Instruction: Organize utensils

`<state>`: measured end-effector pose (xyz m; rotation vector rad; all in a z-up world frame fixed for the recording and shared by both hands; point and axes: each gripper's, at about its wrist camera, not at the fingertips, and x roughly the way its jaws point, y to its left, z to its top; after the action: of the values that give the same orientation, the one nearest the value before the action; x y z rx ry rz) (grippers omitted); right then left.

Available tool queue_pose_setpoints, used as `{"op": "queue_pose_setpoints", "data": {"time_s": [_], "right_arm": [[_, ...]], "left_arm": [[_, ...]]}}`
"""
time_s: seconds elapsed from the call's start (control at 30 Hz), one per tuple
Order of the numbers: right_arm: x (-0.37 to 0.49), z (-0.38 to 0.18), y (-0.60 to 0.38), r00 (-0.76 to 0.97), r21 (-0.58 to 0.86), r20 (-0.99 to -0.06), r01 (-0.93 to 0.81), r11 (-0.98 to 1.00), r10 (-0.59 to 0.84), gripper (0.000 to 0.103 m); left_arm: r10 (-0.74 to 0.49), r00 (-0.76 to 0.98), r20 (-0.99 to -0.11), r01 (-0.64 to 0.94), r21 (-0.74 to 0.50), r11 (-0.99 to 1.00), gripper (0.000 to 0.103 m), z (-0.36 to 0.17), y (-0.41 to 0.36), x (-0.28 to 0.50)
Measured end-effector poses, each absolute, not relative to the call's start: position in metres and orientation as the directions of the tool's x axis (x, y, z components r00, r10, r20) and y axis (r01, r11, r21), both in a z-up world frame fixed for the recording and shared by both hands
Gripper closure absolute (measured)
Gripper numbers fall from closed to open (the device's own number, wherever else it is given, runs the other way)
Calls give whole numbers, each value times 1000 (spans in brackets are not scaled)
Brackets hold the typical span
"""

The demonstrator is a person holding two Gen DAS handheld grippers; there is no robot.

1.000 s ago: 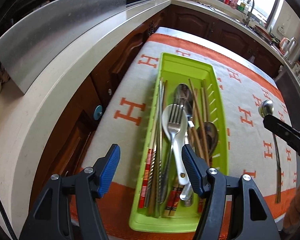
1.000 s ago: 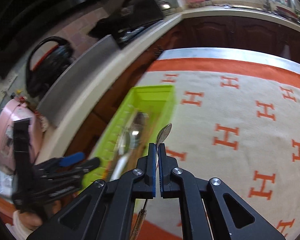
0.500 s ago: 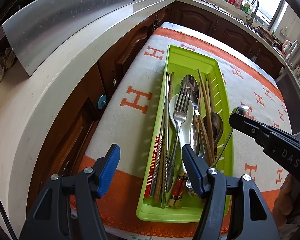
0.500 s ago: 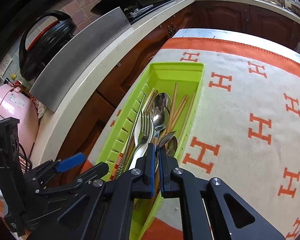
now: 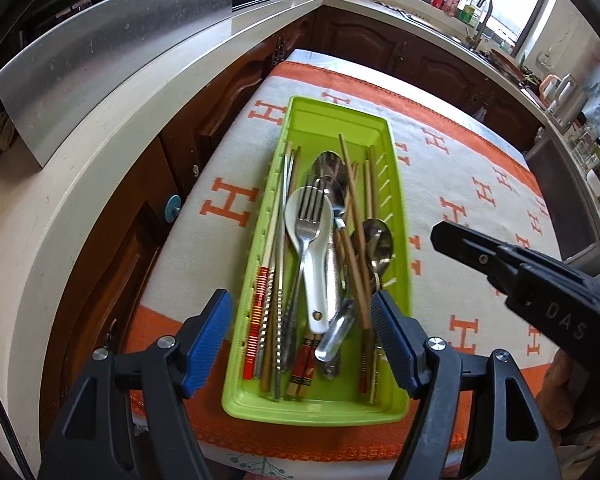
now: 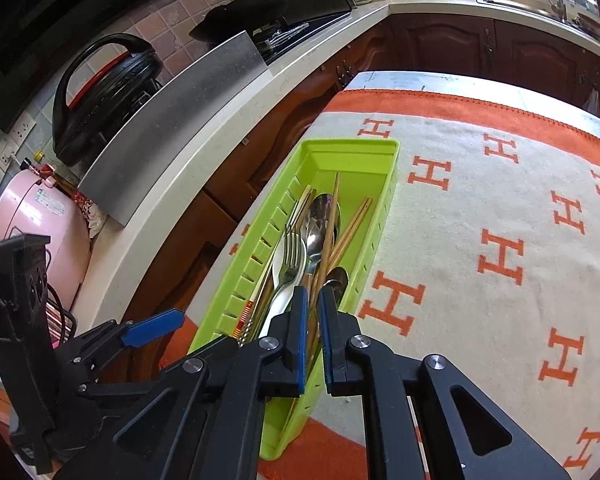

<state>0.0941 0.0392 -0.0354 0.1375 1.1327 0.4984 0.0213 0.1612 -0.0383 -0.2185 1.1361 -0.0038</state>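
Note:
A lime-green utensil tray lies on an orange-and-white towel and holds a fork, a white spoon, several metal spoons and chopsticks. A long metal spoon lies at its right side. My left gripper is open, hovering over the tray's near end. My right gripper is slightly open and empty, just above the tray's right wall, with the spoon lying past its tips. In the left wrist view it is right of the tray.
The towel covers the table. A white counter with a steel panel runs along the left, dark cabinets below it. A pink appliance stands at far left.
My right gripper carried the metal spoon left over the tray, then opened slightly and let it drop into the tray's right side. The left gripper stayed open over the near end.

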Motion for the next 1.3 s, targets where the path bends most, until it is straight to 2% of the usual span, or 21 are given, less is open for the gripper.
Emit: {"op": "queue_pose_setpoints", "data": {"time_s": [0.1, 0.23, 0.4, 0.5, 0.57, 0.73, 0.8, 0.87, 0.93, 1.07, 1.2, 1.3], "right_arm": [[87, -34, 33, 321, 326, -850, -303, 896, 417, 96], [71, -32, 11, 323, 307, -862, -280, 910, 390, 86], [44, -22, -26, 344, 258, -877, -254, 932, 337, 81], [28, -13, -52, 367, 235, -879, -221, 947, 304, 74], [17, -5, -71, 389, 225, -877, -185, 957, 281, 65], [-7, 14, -111, 439, 217, -869, -83, 973, 231, 62], [-17, 25, -121, 482, 187, -855, -54, 981, 190, 56], [-23, 37, -126, 526, 169, -835, -35, 985, 162, 46], [-29, 50, -133, 570, 158, -809, -22, 987, 142, 43], [-36, 72, -142, 618, 150, -776, -19, 989, 129, 39], [-37, 87, -152, 608, 205, -773, -28, 978, 180, 38], [-41, 99, -151, 627, 184, -762, -28, 983, 160, 38]], "left_arm": [[-124, 426, -896, -90, -178, 980, 25, -32, 152, 19], [-139, 432, -891, -49, -177, 983, 21, -26, 136, 16], [-166, 431, -887, 15, -177, 984, 10, -18, 107, 13], [-199, 418, -886, 57, -193, 979, 1, -15, 89, 12], [-219, 411, -885, 81, -205, 976, 1, -13, 78, 11], [-222, 415, -882, 131, -184, 974, 1, -2, 49, 10], [-191, 434, -881, 125, -151, 981, 1, 7, 37, 10], [-185, 447, -875, 128, -142, 982, 1, 16, 28, 11], [-194, 464, -864, 137, -146, 980, 1, 26, 21, 12], [-183, 480, -858, 146, -127, 981, 1, 42, 10, 14], [-166, 503, -848, 155, -100, 983, 1, 53, 1, 12], [-160, 517, -841, 163, -87, 983, 1, 59, -4, 9]]}}
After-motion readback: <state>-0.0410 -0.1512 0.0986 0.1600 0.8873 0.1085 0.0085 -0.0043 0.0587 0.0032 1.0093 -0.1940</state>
